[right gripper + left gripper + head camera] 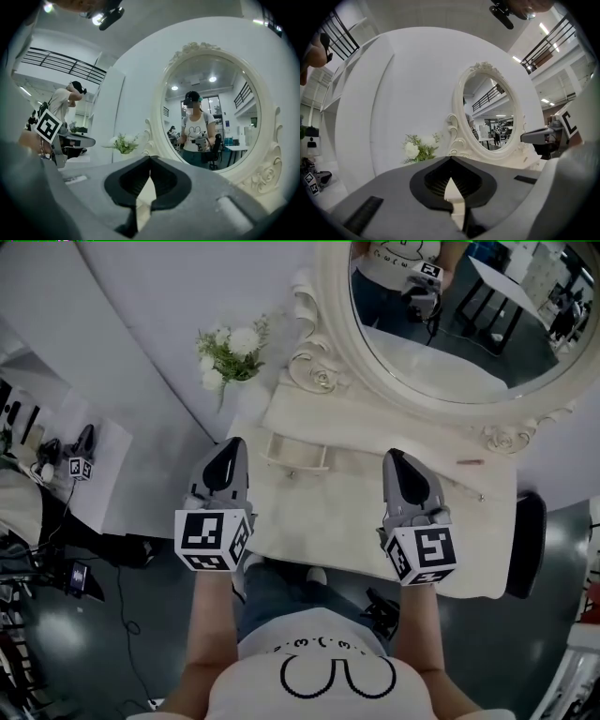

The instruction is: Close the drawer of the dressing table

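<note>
Below the mirror (450, 324) on the dressing table (319, 521), the small drawer (298, 454) juts open, likely light and easy-sliding, best pushed squarely on its handled front, while the left gripper (228, 448) and right gripper (397, 460) hover near, jaws together, empty.

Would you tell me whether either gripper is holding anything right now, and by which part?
Nothing is held: the left gripper and the right gripper each have their jaws shut together with nothing between them.
</note>
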A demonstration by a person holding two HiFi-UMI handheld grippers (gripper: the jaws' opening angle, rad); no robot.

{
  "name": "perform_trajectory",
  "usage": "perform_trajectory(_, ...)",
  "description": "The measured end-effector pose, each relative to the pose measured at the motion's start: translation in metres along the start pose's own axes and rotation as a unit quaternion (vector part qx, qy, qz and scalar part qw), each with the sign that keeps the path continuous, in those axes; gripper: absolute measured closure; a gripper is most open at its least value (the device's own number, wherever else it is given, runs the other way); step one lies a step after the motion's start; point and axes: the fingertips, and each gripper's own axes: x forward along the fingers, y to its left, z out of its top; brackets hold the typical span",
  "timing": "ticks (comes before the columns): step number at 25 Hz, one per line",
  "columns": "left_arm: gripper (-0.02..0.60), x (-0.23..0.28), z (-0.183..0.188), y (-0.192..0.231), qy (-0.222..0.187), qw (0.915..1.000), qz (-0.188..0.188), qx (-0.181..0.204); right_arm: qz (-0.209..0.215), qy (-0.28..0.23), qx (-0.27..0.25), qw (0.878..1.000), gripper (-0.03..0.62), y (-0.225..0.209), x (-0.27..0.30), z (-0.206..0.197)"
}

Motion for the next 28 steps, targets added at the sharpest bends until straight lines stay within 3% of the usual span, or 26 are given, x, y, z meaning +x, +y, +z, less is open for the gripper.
perform_trajectory(7,0.584,0.034,-0.019,0.029,0.020,0.9979,-0.061,0.001,-0.049,0.018,0.013,0.999,0.561,0.016,0.034,-0.011)
perform_trajectory(13,0.584,0.053,-0.030,0.055,0.033,0.9912,-0.128,0.008,-0.101,0.022,0.034,0.994,0.353,0.044,0.066,-0.017)
perform_trajectory(22,0.584,0.066,-0.052,0.087,0.059,0.9786,-0.197,0.004,-0.152,0.072,0.057,0.984,0.347,0.087,0.091,-0.046)
perform_trajectory(28,0.584,0.071,-0.083,0.100,0.091,0.9724,-0.215,-0.006,-0.165,0.128,0.080,0.975,0.347,0.108,0.102,-0.094)
